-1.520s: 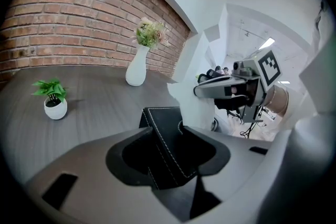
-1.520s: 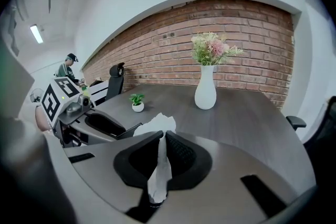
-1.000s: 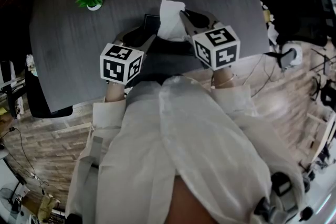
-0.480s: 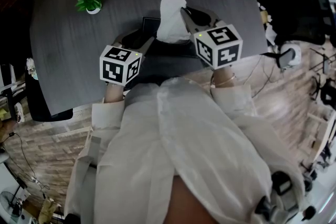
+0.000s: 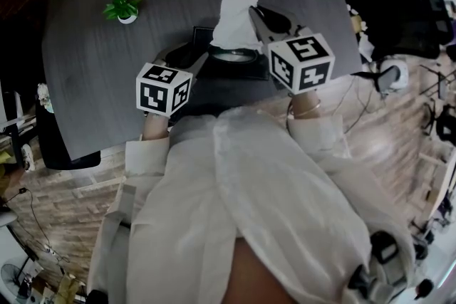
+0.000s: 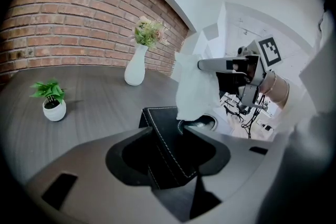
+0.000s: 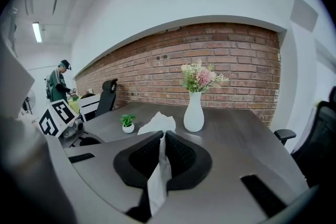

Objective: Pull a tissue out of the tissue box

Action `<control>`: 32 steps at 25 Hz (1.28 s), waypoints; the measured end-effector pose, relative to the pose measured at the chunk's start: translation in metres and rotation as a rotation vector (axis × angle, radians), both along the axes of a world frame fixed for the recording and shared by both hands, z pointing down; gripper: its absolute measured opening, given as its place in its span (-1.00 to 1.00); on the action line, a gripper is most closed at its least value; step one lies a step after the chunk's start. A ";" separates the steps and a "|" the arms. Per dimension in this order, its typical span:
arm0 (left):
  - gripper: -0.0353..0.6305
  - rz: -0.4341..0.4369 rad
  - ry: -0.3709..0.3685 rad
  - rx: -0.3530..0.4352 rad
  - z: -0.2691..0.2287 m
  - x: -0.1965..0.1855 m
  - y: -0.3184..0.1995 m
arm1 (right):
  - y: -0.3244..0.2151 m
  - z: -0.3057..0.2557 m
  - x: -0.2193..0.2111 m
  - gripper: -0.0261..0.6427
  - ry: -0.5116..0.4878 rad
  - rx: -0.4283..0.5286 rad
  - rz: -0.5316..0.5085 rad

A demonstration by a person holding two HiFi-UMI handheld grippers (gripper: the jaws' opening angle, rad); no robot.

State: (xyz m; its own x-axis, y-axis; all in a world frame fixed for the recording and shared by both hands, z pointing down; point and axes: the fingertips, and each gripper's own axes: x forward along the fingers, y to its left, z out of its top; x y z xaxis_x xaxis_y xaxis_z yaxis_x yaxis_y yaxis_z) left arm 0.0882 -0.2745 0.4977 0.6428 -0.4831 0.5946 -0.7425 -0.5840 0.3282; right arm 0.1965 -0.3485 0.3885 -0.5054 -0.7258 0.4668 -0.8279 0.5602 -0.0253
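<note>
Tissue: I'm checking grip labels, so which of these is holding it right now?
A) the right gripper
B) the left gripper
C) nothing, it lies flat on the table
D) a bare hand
A: in the right gripper view the right gripper has its jaws closed on the white tissue, while the left gripper clamps the tissue box.

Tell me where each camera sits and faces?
Head view: on the person's head, facing down at table, sleeves showing.
Left gripper view: on the left tool, looking along jaws gripping the tissue box.
Right gripper view: on the right tool, looking along jaws pinching the tissue.
Shared: both gripper views show the white vase.
</note>
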 end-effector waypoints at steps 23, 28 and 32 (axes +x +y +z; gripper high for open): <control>-0.46 0.013 0.054 0.169 -0.054 0.002 -0.033 | 0.000 -0.036 0.019 -0.88 -0.134 0.102 0.061; -0.60 -0.038 0.096 0.301 -0.093 -0.002 -0.046 | 0.003 -0.051 0.020 -0.88 -0.200 0.131 0.075; -0.69 -0.058 0.119 0.380 -0.120 -0.003 -0.051 | 0.005 -0.068 0.021 -0.88 -0.258 0.174 0.103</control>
